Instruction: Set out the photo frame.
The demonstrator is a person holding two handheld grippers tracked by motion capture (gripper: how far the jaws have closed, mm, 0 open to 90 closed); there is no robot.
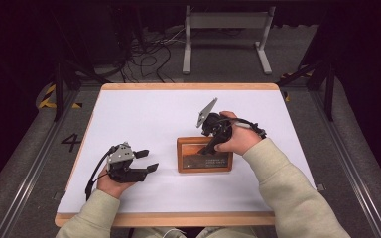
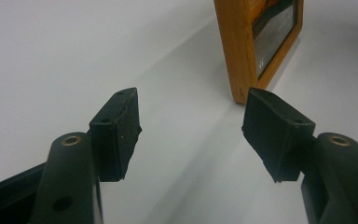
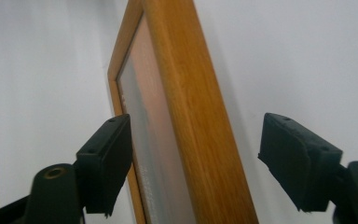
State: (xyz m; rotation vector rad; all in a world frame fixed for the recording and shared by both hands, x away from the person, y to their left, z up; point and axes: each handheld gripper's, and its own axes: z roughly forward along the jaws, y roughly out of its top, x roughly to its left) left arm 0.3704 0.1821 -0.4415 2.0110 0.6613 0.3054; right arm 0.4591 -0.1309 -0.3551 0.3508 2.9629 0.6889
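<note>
Starting at the left, the left gripper point(image 1: 146, 160) is lying low over the white table point(image 1: 144, 111) near its front-left corner, held from behind by the left hand point(image 1: 110, 184), its cable looping back toward the front edge. Its jaws are standing well spread with nothing between them, and they are pointing across the table toward the wooden picture frame point(image 1: 204, 154). In the left gripper view, the frame's near corner point(image 2: 240, 51) is showing just past the tip of one black pad point(image 2: 271, 129), with bare white table lying in between and nothing blocking the way. Moving toward the middle, the frame is sitting a little right of the table's centre, nearer the front edge than the back, its dark picture facing up in the high view. Over it the right gripper point(image 1: 211, 145) is coming down steeply from above, grey plate tilted up toward the back edge, the right hand point(image 1: 239, 139) wrapped around its body and the sleeve running off toward the front-right corner. In the right gripper view, its jaws are standing apart on either side of the frame's wooden rail point(image 3: 191, 116); one pad point(image 3: 107, 161) is sitting close by the glass side, the other well clear, so nothing is being pinched.
</note>
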